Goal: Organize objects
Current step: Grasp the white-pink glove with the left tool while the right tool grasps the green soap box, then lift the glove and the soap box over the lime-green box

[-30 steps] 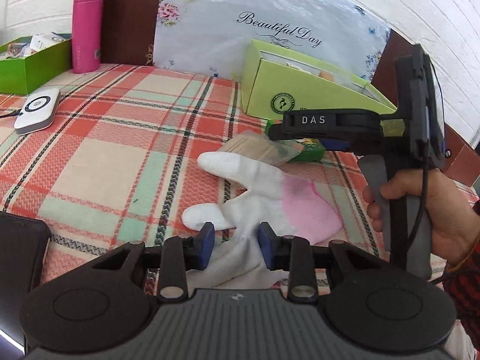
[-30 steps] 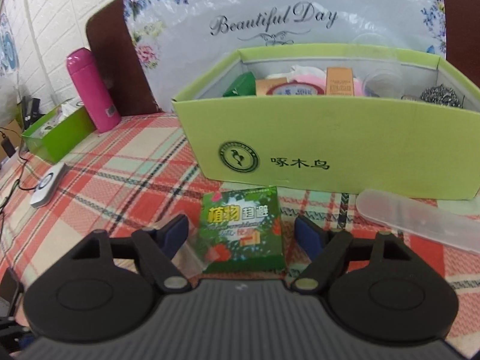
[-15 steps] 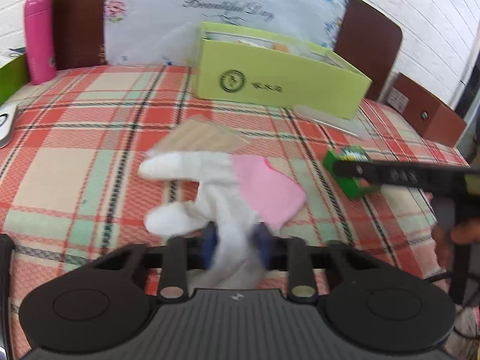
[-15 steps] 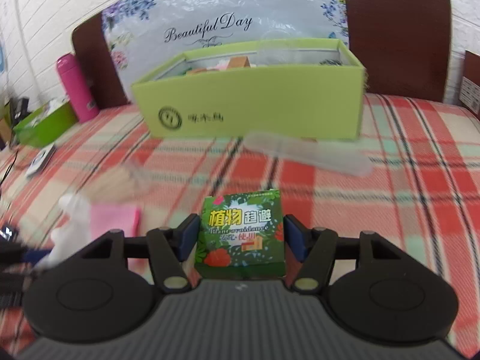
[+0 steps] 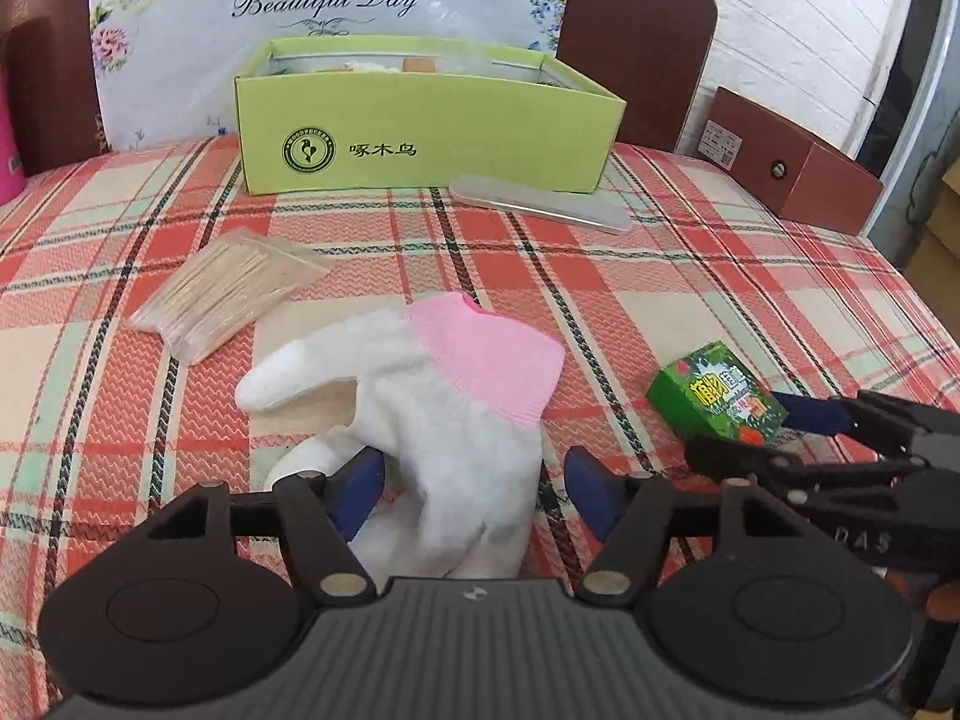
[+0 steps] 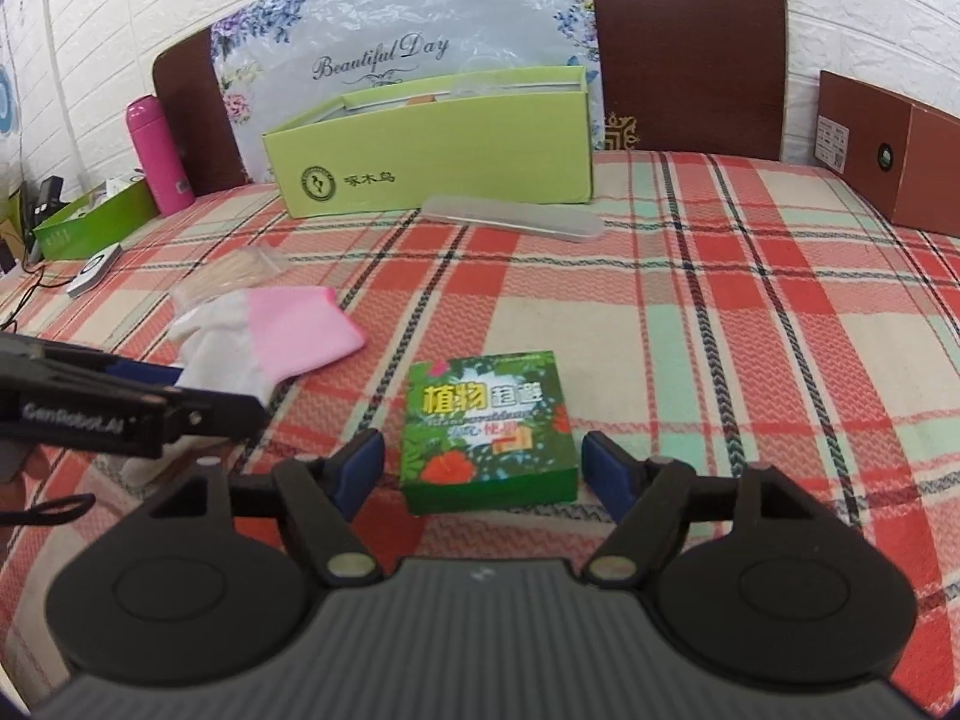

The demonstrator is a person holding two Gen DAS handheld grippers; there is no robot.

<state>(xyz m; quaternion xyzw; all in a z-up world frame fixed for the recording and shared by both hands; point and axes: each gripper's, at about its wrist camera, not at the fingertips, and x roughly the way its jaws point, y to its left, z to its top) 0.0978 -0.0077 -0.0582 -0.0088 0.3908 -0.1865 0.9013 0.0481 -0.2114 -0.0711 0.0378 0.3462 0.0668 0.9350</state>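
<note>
both tongs sit low over the plaid tabletop (image 6: pixel 750 276), each framing one thing but gripping nothing. the left tongs (image 5: pixel 468 489) are spread wide, and the white and pink glove (image 5: pixel 432 414) lies between the blue pads, its white end running back toward the camera; whether either pad touches the cloth i cannot tell. the right tongs (image 6: pixel 483 468) are also wide, with the small green box (image 6: pixel 486 429) resting flat between them and a gap visible on both sides.

this looks like the pick-up stage of the tidying: two loose items lined up, neither held. the next move probably calls for closing on glove or box, then carrying it ahead of the tongs to the open lime green box (image 5: pixel 420 120) at the far side. the glove is soft and may bunch or slip; the small box wants a square pinch on its sides.

ahead and left of the left tongs lies a clear pack of toothpicks (image 5: pixel 228 294); a frosted plastic case (image 5: pixel 540 210) lies just before the lime box.

readable writing: "啄木鸟" with a round bird logo on the lime box, "植物" on the small box, "beautiful day" on the flowered bag (image 6: pixel 384 54) behind, "das" and "genrobot.ai" on the tool bodies.
</note>
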